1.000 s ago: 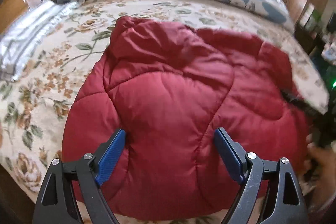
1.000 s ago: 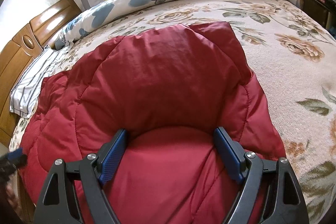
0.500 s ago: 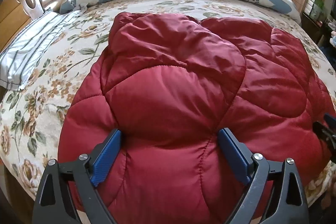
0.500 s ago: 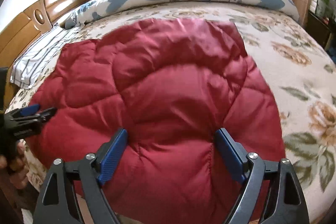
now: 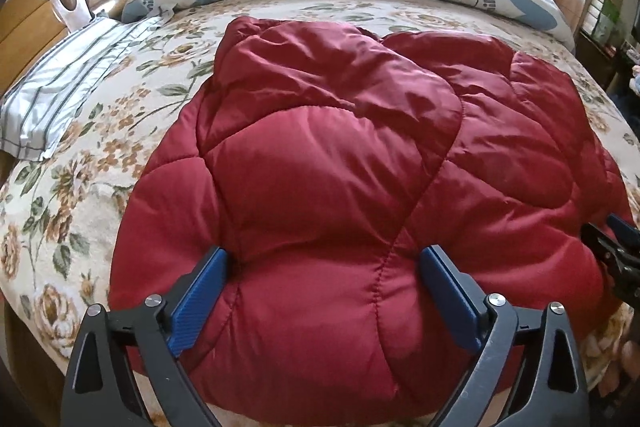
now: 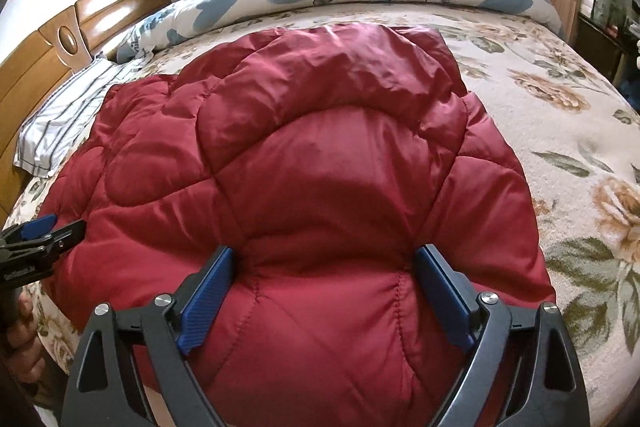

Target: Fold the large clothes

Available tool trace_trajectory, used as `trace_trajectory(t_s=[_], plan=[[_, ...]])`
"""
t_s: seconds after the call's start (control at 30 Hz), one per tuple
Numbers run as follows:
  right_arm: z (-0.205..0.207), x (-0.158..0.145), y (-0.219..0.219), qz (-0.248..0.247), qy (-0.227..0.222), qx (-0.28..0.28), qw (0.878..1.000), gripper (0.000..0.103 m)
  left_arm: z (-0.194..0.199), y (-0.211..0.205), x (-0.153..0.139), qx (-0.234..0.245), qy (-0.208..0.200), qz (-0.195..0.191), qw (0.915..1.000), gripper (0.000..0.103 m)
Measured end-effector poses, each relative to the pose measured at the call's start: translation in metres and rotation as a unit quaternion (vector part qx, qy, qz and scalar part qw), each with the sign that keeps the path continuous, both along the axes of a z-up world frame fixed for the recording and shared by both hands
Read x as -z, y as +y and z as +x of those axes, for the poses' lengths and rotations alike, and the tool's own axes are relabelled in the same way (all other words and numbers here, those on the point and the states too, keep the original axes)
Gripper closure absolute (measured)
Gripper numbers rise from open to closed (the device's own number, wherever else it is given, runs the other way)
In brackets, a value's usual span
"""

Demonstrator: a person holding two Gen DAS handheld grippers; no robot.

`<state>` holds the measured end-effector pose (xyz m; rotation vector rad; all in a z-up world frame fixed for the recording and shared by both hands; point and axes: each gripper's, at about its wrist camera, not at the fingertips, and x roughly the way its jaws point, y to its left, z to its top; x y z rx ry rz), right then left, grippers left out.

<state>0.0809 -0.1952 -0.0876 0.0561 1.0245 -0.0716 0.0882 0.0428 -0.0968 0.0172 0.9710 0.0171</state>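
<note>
- Beneath both hand-held grippers, the puffy dark-red quilted jacket [image 5: 332, 163] lies folded on the floral bedspread [image 5: 100, 131].
- Left hand-held gripper [image 5: 322, 291] and right hand-held gripper [image 6: 324, 287] have just been opening; jaws spread wide, fabric between them unpinched.
- Risk, as I judge it: the springy padding may puff the fold open once released.
- Slick shell cloth could slip from a shallow pinch.

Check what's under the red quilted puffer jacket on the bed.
The red quilted puffer jacket lies folded on a cream floral bedspread, which shows around it on all sides. Anything directly beneath the jacket, or tucked inside its folds, is covered.
</note>
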Motion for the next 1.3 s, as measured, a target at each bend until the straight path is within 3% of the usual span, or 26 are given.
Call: trace_trajectory(t_s=[0.33,0.67,1.3], plan=[[-0.002,-0.007,0.000,0.006,-0.001,0.008,1.000,0.012,-0.001,-0.002,-0.002,0.001,0.000,0.016,0.9999,0.004],[-0.040,-0.042,0.018,0.017,-0.009,-0.012,1.000,0.010,-0.044,-0.003,-0.028,-0.011,-0.008,0.041,0.9991,0.005],[-0.075,-0.053,0.049,0.024,0.021,-0.049,0.998,0.009,-0.081,-0.003,-0.042,0.004,0.008,0.070,0.9975,0.003]])
